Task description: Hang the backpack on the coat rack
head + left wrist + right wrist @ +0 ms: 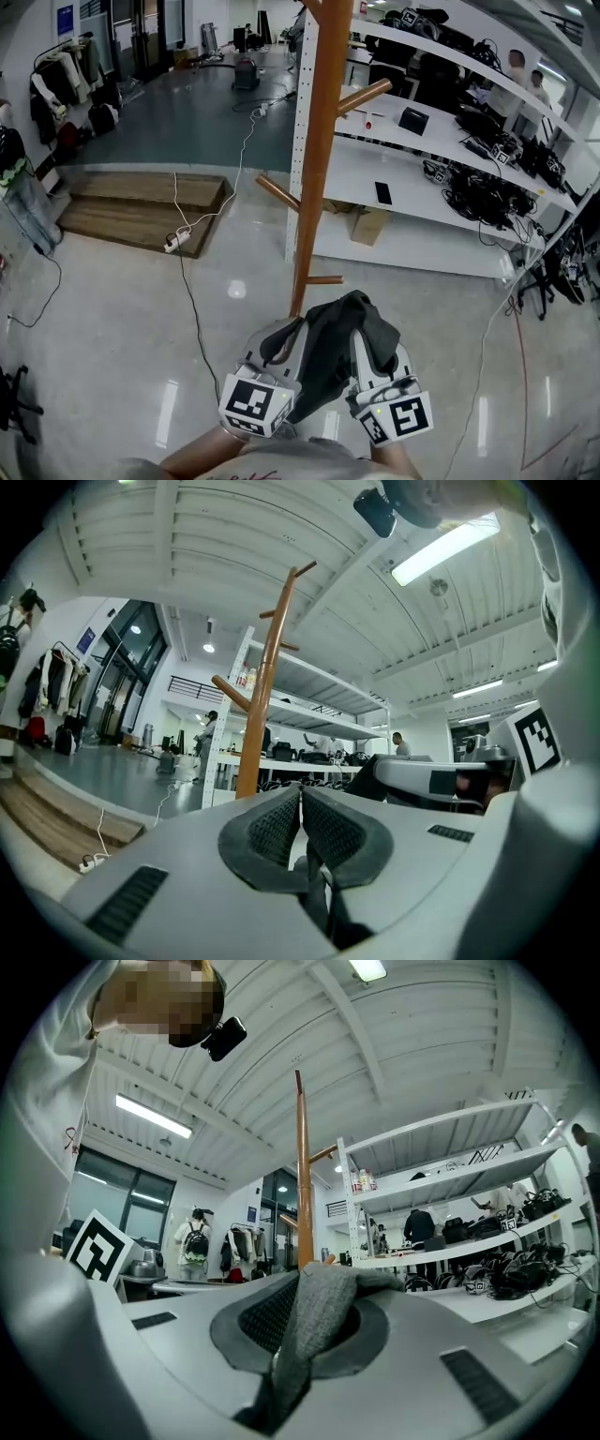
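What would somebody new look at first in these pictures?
Probably the tall wooden coat rack rising from the shiny floor in the middle, with pegs sticking out. Just in front of it, a dark grey backpack is pinched between the left hand-held gripper and the right hand-held gripper. White shelves crowded with black gear stand behind on the right.

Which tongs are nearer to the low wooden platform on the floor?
Left. The left tongs are on the side of the wooden platform, well short of it; the right tongs lie farther, across the backpack both hold.
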